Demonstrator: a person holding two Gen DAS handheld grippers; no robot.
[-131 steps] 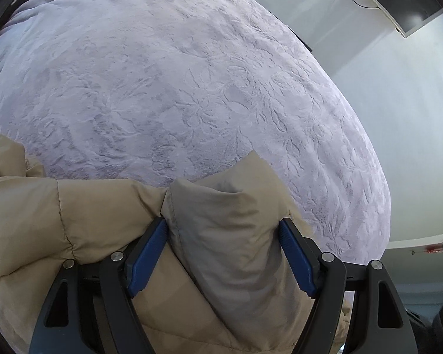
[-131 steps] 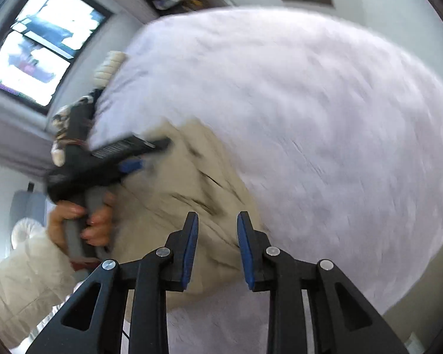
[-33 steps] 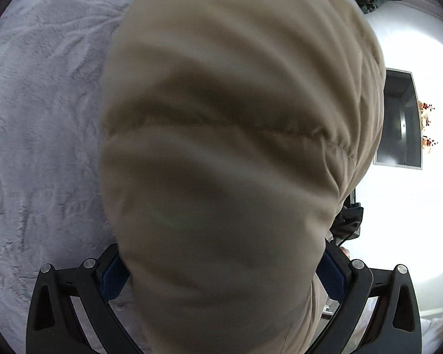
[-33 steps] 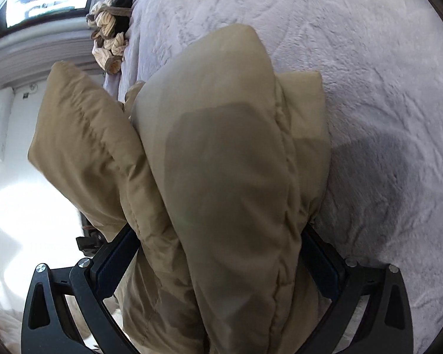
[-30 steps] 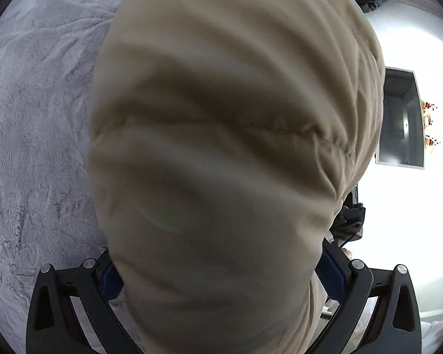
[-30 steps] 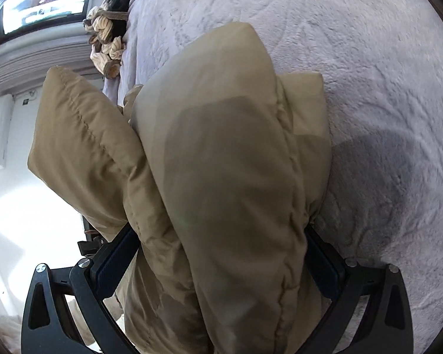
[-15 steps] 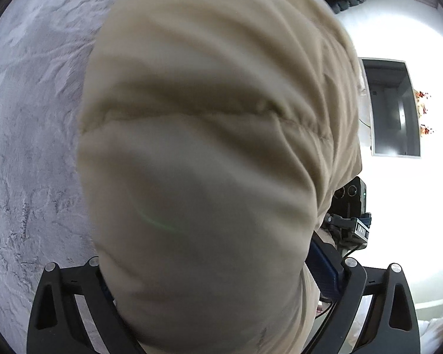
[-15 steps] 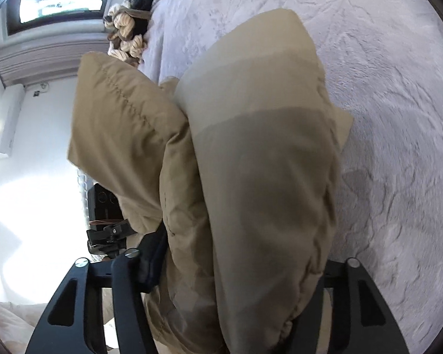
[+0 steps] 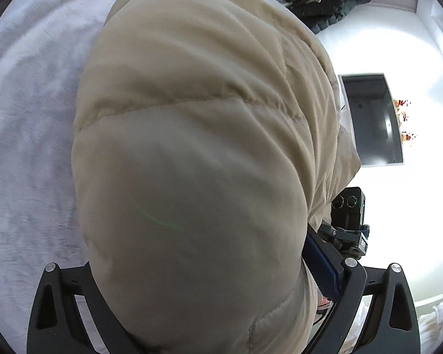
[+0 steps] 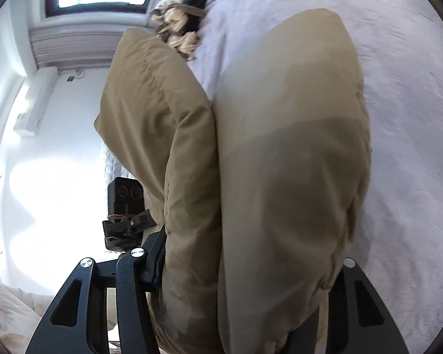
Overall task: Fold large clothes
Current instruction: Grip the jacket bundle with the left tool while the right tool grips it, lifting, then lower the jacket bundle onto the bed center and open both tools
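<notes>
Both the left gripper (image 9: 198,283) and right gripper (image 10: 245,268) pinch thick folds of the tan puffer jacket (image 9: 198,118) above the lilac bedspread (image 9: 29,118).

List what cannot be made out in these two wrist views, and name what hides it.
- Left wrist view: the puffy beige jacket hides the left gripper pads.
- Right wrist view: the jacket covers the right gripper pads.
- Both views: the jacket's full shape is cut off; the purple blanket is blurred.
</notes>
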